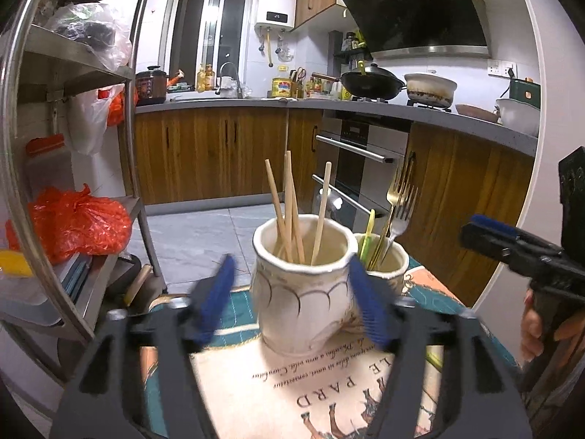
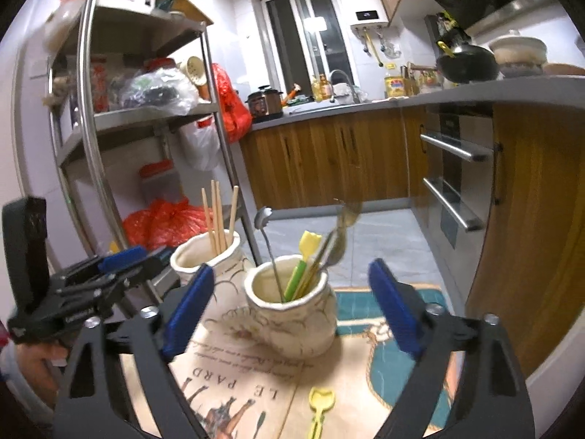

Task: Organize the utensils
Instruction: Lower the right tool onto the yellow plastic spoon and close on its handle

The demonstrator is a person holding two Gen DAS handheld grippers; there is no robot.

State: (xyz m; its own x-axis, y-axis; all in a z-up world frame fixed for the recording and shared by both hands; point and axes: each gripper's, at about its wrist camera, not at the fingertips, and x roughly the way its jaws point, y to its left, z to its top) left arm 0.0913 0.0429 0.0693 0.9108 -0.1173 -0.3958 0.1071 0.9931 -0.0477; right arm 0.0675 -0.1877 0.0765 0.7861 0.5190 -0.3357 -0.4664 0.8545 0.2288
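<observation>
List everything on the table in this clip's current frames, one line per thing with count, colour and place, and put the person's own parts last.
chopstick jar: 1, cream ceramic, on the cloth, between the left jaws.
chopsticks: 4, pale wood, upright in that jar.
cutlery jar: 1, cream ceramic, beside the chopstick jar, ahead of the right jaws.
forks: 2, gold and silver, in the cutlery jar.
green utensil: 1, green and yellow, in the cutlery jar.
loose yellow utensil: 1, lying on the cloth near the camera.
tablecloth: 1, teal and cream, printed, under everything.
left gripper: blue pads, open around the chopstick jar.
right gripper: blue pads, open.
</observation>
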